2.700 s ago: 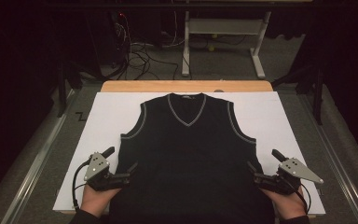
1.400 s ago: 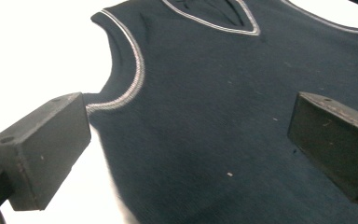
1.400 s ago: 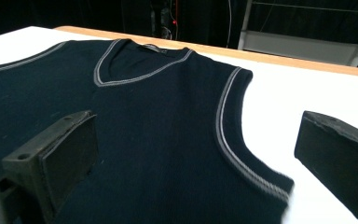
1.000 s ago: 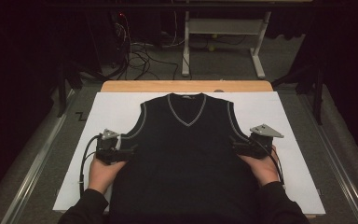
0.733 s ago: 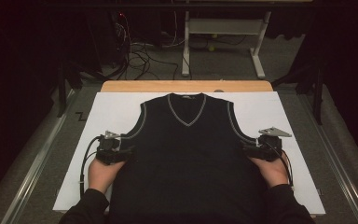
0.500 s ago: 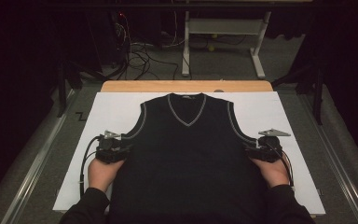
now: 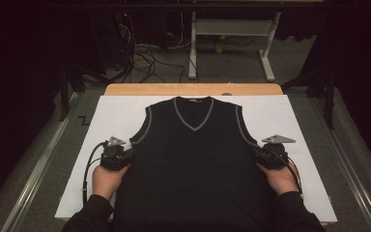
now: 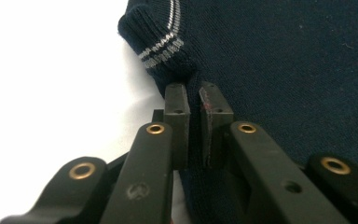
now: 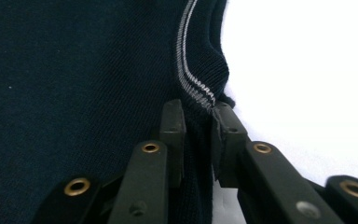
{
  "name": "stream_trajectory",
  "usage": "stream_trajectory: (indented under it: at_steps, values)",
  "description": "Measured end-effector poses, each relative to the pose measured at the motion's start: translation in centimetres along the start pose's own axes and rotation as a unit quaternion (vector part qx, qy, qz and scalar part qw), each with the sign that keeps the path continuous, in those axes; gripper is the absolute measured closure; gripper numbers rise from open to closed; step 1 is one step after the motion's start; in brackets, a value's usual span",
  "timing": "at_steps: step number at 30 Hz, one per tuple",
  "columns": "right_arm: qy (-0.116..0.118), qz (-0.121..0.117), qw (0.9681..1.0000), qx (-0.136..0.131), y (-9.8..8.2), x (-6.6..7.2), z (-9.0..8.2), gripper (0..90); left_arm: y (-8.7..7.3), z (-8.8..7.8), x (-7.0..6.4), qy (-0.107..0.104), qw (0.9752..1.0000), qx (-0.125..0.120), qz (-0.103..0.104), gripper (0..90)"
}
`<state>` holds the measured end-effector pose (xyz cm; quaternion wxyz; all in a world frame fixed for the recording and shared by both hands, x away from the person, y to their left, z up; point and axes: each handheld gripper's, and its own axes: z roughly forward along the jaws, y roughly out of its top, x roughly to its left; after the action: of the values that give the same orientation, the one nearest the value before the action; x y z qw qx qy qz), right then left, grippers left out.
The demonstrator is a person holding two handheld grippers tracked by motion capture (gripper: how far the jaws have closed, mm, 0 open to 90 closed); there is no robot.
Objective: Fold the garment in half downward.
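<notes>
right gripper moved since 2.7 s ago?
Yes. The right gripper has moved up the white board, from the vest hem corner to its armhole.

The high view is lit from above onto the white surface [image 7: 290,121], which glows evenly while the room behind and at both sides sinks into near black. The dark knitted vest [image 7: 193,164] swallows light, its weave unreadable there; only the pale trim lines stand out. Shadows under the hands are soft and short. The picture is slightly grainy and soft.

In the left gripper view the surface [image 8: 51,84] is blown out to plain white, with no texture. The tongs [image 8: 193,109] up close are a little soft, the knit beyond crisp. The right gripper view shows the same glare on the surface [image 9: 307,70], and its left part is dim.
</notes>
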<state>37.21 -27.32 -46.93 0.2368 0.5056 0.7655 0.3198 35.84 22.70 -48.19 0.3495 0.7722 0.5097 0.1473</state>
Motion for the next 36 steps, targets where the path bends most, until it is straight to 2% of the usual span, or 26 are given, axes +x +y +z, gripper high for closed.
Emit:
stream_trajectory:
  at_steps: [3,6,10,14,17,22,31,36]
  values:
    - [0.004,-0.001,0.9999,-0.012,0.0,0.0,-0.4,80.6,0.0,-0.2,0.1,0.001,1.0,-0.004,0.0,81.4]
    - [0.002,-0.002,0.9996,-0.028,0.1,0.0,-0.9,80.8,0.1,-1.0,0.4,-0.003,0.9996,-0.026,-0.006,81.6]
    - [0.002,0.002,0.999,-0.044,0.1,-0.1,-1.8,81.1,0.1,-1.7,0.5,-0.006,0.9992,-0.038,-0.006,81.6]
    - [0.005,-0.004,0.9983,-0.058,-0.2,-0.2,-2.8,81.1,0.0,-2.5,0.5,-0.012,0.9986,-0.051,-0.006,81.6]
    - [0.008,-0.012,0.9977,-0.066,-0.4,-0.2,-3.5,81.1,-0.1,-3.1,0.4,-0.016,0.9984,-0.054,-0.003,81.6]
    - [0.016,-0.008,0.9967,-0.079,-0.6,0.0,-4.3,81.1,-0.4,-3.9,0.4,-0.032,0.9974,-0.064,-0.01,81.6]
    - [0.023,-0.002,0.9947,-0.101,-1.4,0.0,-6.3,81.1,-1.0,-5.8,0.0,-0.054,0.9959,-0.073,-0.006,81.5]
    - [0.031,-0.004,0.9938,-0.106,-2.0,0.0,-7.3,81.1,-1.7,-6.7,-0.5,-0.061,0.9957,-0.069,0.005,81.4]
